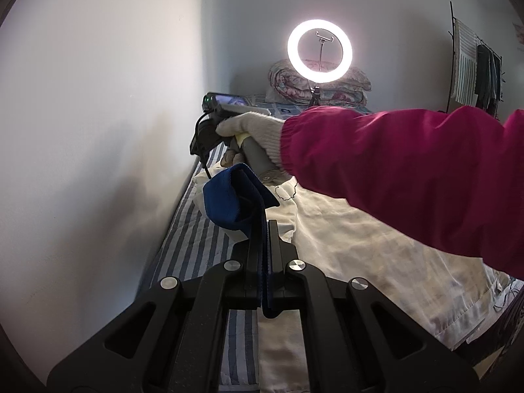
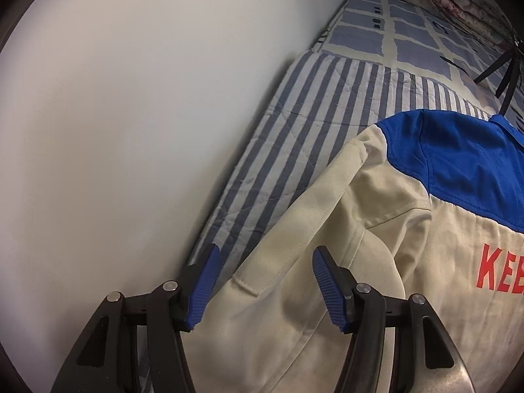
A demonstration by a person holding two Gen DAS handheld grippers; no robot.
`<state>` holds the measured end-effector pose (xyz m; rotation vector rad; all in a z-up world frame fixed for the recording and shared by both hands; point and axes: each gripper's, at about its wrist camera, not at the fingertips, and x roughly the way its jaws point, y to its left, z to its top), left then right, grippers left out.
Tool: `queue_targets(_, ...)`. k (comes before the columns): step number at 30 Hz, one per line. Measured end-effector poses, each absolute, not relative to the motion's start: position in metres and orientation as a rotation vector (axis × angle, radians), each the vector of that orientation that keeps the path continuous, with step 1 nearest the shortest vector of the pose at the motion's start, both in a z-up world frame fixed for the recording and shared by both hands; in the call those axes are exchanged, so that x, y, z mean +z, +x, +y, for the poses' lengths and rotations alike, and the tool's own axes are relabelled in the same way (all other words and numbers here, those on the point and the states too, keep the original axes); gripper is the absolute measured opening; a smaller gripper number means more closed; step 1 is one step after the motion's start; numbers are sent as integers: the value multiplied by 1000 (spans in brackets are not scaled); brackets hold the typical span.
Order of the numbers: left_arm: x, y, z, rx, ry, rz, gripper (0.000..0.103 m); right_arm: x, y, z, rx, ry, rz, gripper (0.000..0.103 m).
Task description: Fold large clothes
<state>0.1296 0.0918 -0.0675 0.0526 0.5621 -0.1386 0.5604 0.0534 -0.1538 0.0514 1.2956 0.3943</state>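
Note:
A cream jacket (image 2: 327,245) with a blue shoulder panel (image 2: 458,163) and red lettering (image 2: 501,271) lies on the striped bed cover (image 2: 294,131). My left gripper (image 1: 265,226) is shut on the jacket's blue ribbed cuff (image 1: 229,196), which loops up beyond the fingertips above the cream cloth (image 1: 344,229). My right gripper (image 2: 265,262) is open and points down over the cream sleeve; its blue pads (image 2: 204,285) stand apart from the cloth. In the left wrist view a gloved hand (image 1: 252,127) in a magenta sleeve (image 1: 409,170) holds that right gripper near the wall.
The white wall (image 1: 98,131) runs right along the bed's left edge. A lit ring light (image 1: 320,50) on a tripod (image 2: 504,72) stands at the bed's far end before a folded floral quilt (image 1: 347,88). Clothes hang on a rack (image 1: 475,72) at the right.

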Motion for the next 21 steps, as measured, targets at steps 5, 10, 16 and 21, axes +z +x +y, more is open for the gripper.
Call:
queue_targets(5,-68,130,89,-140,63,568,0,-164,570,58,362,13,1332,35)
queue_targets(10,-66,129,94,-117,92,568,0,-147,575,41,406,95,1315,6)
queue_targets(16,-58,124,111,-12,158,505,0,-98,575,-14,514,261,1234,2)
queue_targets(21,-50,108,113,38,235,438,0,-77,560,-88,566,395,1172,2)
